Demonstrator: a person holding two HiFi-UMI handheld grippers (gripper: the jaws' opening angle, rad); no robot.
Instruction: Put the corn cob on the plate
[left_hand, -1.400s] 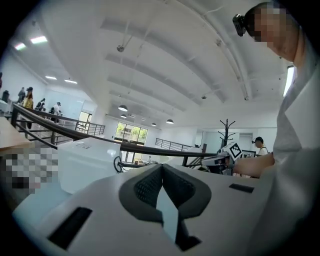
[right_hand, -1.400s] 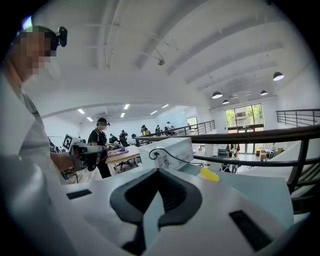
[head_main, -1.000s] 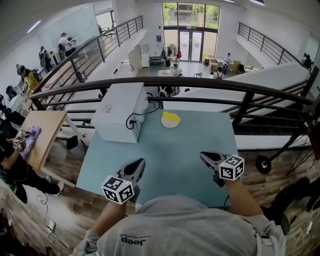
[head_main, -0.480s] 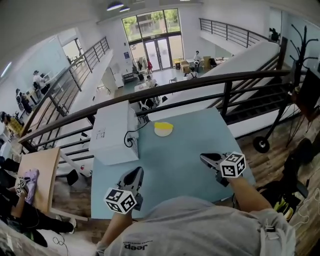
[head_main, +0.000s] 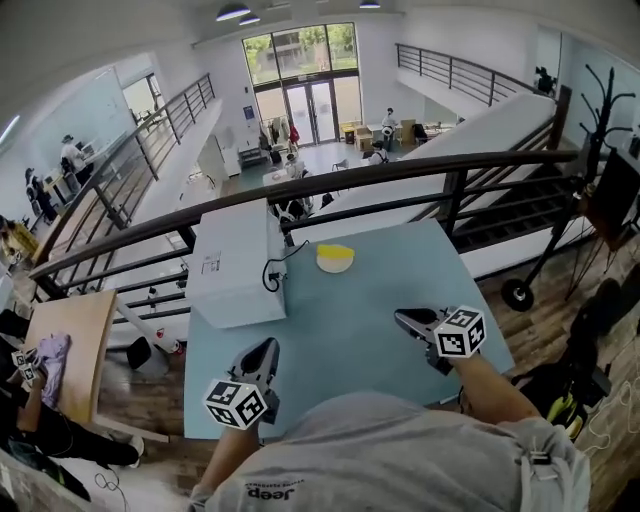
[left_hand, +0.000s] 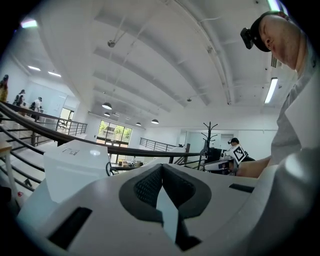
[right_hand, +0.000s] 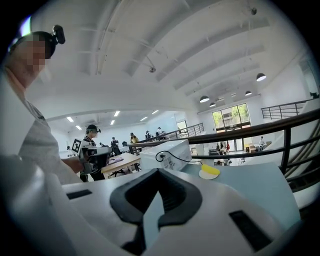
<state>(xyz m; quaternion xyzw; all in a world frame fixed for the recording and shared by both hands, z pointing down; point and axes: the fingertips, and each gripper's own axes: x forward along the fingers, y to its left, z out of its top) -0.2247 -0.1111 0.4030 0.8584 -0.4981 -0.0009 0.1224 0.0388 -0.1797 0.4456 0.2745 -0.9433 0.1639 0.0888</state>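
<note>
- Left gripper (head_main: 266, 349): jaws pressed together, empty, over the near part of the table (head_main: 345, 320).
- Right gripper (head_main: 401, 319): jaws likewise closed on nothing.
- Corn cob (head_main: 339, 252): apparently on the plate (head_main: 333, 266) at the table's far side, near the white box (head_main: 238, 262).

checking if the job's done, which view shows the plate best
The head view: it looks down on the plate at the far side of the table, with the yellow corn lying on it. The right gripper view shows it small and side-on. The left gripper view does not show it.
</note>
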